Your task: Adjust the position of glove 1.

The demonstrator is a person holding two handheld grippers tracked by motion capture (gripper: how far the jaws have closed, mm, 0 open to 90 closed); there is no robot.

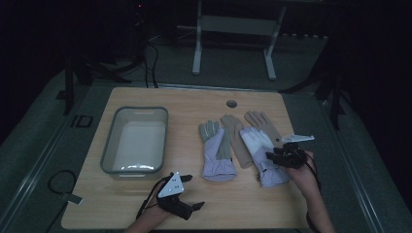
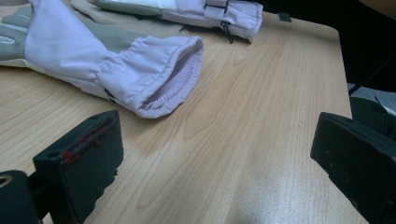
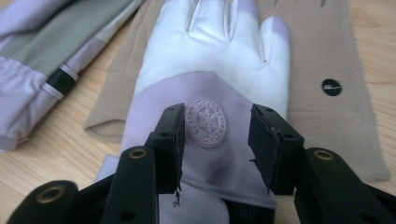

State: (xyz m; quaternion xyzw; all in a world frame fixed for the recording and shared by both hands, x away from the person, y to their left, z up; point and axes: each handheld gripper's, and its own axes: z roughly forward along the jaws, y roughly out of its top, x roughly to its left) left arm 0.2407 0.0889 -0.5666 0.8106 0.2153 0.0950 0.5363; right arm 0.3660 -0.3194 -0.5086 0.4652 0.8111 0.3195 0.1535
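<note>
A wooden worktop seen from above in dim light, described from left to right. At the far left sits a clear plastic bin, its grey rim free and nothing visible inside. Near the front edge, to the right of the bin, the left tool rests low over bare wood with its jaws spread wide and nothing between them; in the left gripper view the gathered cuff of a lilac and grey glove lies just ahead of it, apart from both jaws. Right of centre, four gloves lie side by side: the lilac and grey one, two beige gloves, and a white and lilac glove lying partly over them. At the right, the right tool hangs over the cuff end of that white and lilac glove, jaws about half open and straddling a round snowflake badge, holding nothing as far as can be seen; whether the pads touch the fabric cannot be told. To do the pickup well, the tool should likely press down so both pads sink into the lilac fabric, pinch one layer only, avoid snagging the beige glove beneath, and lift straight up before travelling left toward the bin.
</note>
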